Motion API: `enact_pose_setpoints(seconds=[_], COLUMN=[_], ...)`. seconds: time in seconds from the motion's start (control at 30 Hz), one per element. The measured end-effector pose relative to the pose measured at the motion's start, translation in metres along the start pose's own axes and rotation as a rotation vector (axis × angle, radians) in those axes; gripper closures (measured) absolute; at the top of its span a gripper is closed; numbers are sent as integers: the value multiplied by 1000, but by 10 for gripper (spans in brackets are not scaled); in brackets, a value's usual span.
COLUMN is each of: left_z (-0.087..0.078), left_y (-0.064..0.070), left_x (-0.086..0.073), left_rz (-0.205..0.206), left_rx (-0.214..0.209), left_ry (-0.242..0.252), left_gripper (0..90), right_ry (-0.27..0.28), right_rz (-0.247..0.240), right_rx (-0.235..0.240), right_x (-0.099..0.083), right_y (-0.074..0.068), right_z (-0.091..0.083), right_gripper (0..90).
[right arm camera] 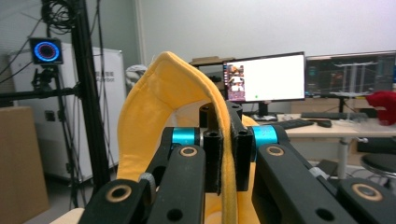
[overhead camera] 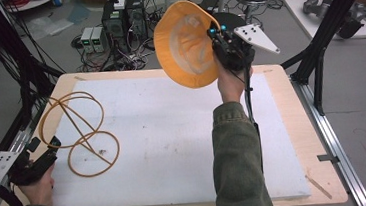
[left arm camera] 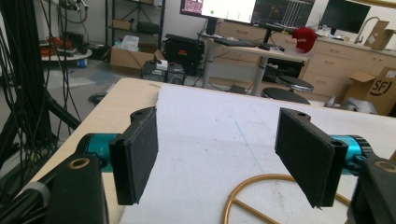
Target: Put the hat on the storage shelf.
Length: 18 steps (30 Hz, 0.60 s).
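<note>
At the near left corner of the table (overhead camera: 294, 138), the person's left hand (overhead camera: 40, 185) lies low on the edge, wrapped around the left gripper (overhead camera: 45, 154), which points across the white foam sheet (overhead camera: 175, 149) toward a wire frame (overhead camera: 81, 134). In the left gripper view the two flat black pads (left arm camera: 137, 154) stand wide apart with nothing between them, and a curve of the frame's golden wire sits on the sheet just ahead. The frame is thin, round-section wire, brass-yellow, bent into several hoops that cross one another — one hoop flat on the foam, others rising tilted above it. Its nearest loop lies just beside the left gripper's tips; whether they touch cannot be told.

To the right, an arm in an olive-green sleeve (overhead camera: 236, 158) reaches forward over the sheet, wrist cocked upward, lifting the right gripper (overhead camera: 214, 42) well above the far edge of the table. Its jaws are clamped tight on the rim of a yellow fabric cover (overhead camera: 186, 45) — a soft, round, shallow-bowled piece with a thick padded border and a paler, worn-looking centre. The cover hangs in the air, its hollow face turned toward the high camera. In the right gripper view the fabric's edge is pinched flat between the black pads and arches up and over them in a stiff yellow band.
</note>
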<state>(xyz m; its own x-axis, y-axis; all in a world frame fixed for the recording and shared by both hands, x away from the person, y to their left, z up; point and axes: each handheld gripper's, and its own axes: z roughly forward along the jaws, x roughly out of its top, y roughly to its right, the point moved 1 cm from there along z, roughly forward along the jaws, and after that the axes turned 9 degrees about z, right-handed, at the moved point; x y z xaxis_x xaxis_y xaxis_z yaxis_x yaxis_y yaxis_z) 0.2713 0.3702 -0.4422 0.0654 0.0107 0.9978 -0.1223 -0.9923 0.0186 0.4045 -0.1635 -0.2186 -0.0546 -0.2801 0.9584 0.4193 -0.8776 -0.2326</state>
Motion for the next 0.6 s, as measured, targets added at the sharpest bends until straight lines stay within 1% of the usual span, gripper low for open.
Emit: enact_pose_setpoints(seconds=[0.3,0.37,0.5,0.6], left_z=[-4,-4,-6,-6], left_y=[-1,-1,-1,0], left_x=[1,1,0,0], left_rz=[30,44,53,73], left_rx=[4,3,2,-3], left_ry=[10,7,9,2], left_gripper=[304,304,305,304], right_ry=[-2,-6,-17,-30], right_rz=[-18,-27,-45,-50], right_rx=[49,57,71,84], right_x=[-2,-2,-6,-9], right_y=[-26,-32,-43,-52], right_z=[18,22,30,38], right_gripper=[867,867,867,867])
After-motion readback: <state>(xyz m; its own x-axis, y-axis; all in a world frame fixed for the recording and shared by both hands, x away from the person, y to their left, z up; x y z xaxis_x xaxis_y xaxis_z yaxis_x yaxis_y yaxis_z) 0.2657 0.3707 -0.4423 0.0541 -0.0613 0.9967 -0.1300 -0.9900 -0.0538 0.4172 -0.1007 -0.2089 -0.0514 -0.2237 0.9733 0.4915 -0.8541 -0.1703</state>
